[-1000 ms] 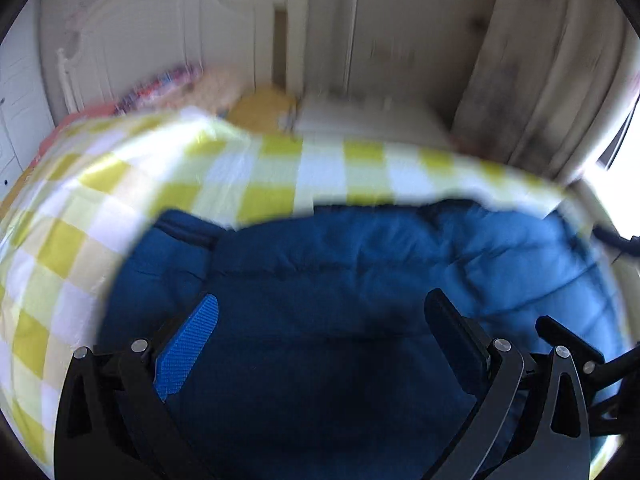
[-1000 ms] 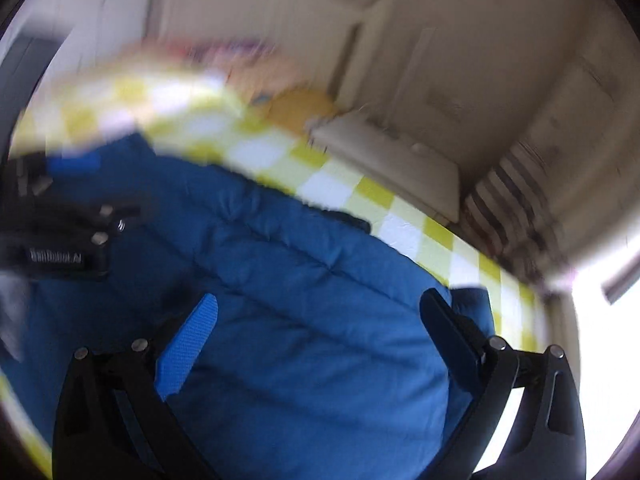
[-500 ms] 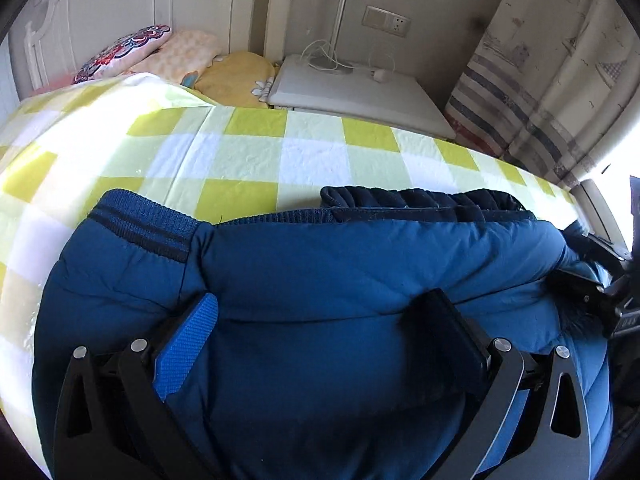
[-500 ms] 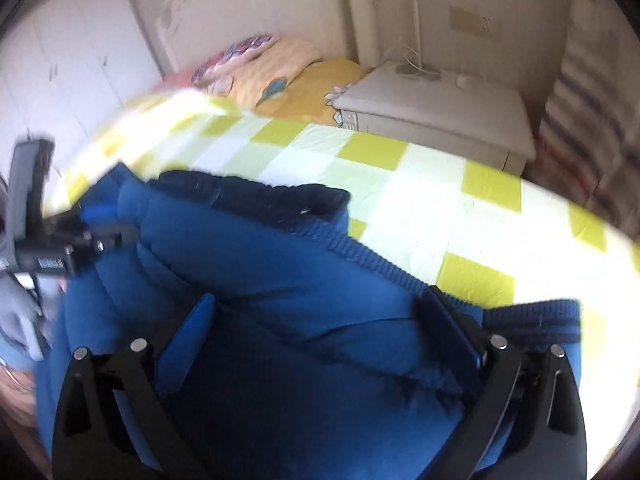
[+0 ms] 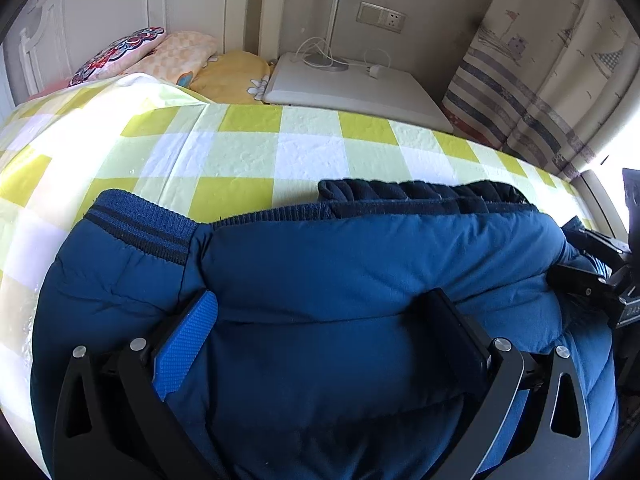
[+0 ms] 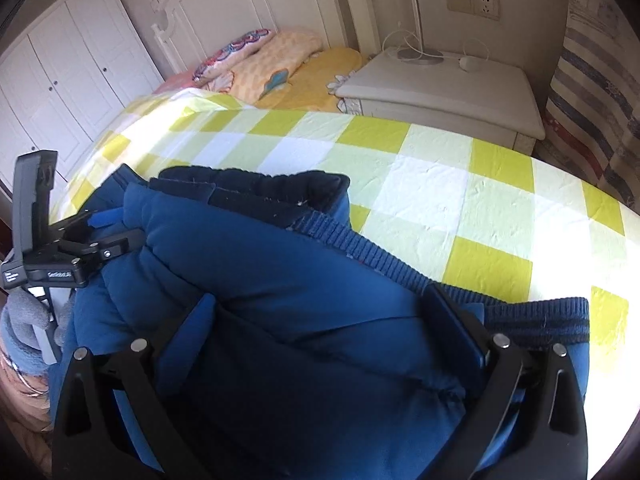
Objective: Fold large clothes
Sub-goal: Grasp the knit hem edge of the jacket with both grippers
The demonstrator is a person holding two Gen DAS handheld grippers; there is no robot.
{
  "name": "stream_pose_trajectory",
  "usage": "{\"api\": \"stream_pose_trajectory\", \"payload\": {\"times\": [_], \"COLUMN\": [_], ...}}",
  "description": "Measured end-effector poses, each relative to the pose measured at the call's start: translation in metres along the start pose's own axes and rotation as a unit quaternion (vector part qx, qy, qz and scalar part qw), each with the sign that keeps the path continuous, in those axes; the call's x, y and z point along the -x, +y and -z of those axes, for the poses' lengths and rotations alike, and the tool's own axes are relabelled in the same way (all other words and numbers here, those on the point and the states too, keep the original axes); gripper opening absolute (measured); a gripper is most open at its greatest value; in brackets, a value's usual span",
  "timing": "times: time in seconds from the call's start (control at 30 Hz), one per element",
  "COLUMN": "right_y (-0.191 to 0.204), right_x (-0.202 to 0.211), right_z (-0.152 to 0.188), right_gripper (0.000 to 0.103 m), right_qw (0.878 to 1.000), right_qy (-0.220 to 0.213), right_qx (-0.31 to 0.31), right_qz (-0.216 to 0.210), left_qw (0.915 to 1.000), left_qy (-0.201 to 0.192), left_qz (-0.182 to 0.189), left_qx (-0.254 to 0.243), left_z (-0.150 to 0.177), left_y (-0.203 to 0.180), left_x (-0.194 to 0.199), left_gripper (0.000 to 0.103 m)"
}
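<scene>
1. A padded blue quilted jacket [image 5: 340,280] lies folded over on a bed covered by a yellow, pale green and white checked cotton sheet [image 5: 248,156], its ribbed knit hem [image 5: 140,226] and dark navy collar lining [image 5: 420,194] turned toward the far edge of the bed
2. The left gripper [image 5: 320,328], black-framed with a blue textured pad on one finger, has its fingers spread wide, both pressed against a bulging fold of the jacket; whether they are squeezing the fabric cannot be told
3. The right gripper [image 6: 320,320] shows the same wide stance, with jacket padding bunched between its fingers and the ribbed cuff [image 6: 536,316] just beyond its right finger; a firm grip cannot be confirmed here either
4. From the right wrist view, the left gripper's tips appear at the jacket's far left edge, touching the fabric, held by a person's hand in a grey glove [image 6: 28,316]
5. From the left wrist view, the right gripper appears at the jacket's right edge, partly cut off by the frame
6. Beyond the sheet lie a floral patterned pillow [image 5: 120,52], a peach checked blanket [image 5: 180,56] and a yellow cushion [image 5: 236,76], against a white panelled headboard [image 5: 100,12]
7. A white bedside table [image 5: 352,88] carries a lamp base and a coiled white cable; a wall socket [image 5: 380,18] sits above it, and a striped curtain [image 5: 520,92] hangs to the right
8. White wardrobe doors [image 6: 72,72] stand at the left in the right wrist view
</scene>
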State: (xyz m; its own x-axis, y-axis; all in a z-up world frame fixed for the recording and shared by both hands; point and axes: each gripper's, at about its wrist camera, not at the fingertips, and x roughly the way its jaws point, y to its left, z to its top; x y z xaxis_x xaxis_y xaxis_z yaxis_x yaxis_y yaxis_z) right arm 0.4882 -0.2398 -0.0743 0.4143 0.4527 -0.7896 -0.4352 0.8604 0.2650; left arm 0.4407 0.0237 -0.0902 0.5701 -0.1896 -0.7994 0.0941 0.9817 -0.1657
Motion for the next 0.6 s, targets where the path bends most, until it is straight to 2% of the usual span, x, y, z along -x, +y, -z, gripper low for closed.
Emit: {"api": "stream_pose_trajectory", "payload": {"times": [0.17, 0.43, 0.53, 0.6], "right_y": [0.016, 0.054, 0.066, 0.072], "right_x": [0.009, 0.029, 0.037, 0.04], "right_z": [0.022, 0.068, 0.078, 0.076], "right_gripper": [0.101, 0.101, 0.101, 0.1], "right_qw": [1.0, 1.0, 0.999, 0.997], "right_qy": [0.005, 0.002, -0.01, 0.0], "right_qx": [-0.005, 0.002, 0.01, 0.02], "right_qz": [0.013, 0.017, 0.043, 0.071], "left_qw": [0.9999, 0.9998, 0.9998, 0.9998], "left_qy": [0.003, -0.001, -0.005, 0.01], "left_qz": [0.002, -0.008, -0.004, 0.0], "left_qx": [-0.013, -0.019, -0.021, -0.018], "left_z": [0.018, 0.072, 0.076, 0.072], "left_y": [-0.002, 0.0, 0.001, 0.003], "left_x": [0.011, 0.049, 0.054, 0.055], "left_gripper": [0.099, 0.099, 0.099, 0.099]}}
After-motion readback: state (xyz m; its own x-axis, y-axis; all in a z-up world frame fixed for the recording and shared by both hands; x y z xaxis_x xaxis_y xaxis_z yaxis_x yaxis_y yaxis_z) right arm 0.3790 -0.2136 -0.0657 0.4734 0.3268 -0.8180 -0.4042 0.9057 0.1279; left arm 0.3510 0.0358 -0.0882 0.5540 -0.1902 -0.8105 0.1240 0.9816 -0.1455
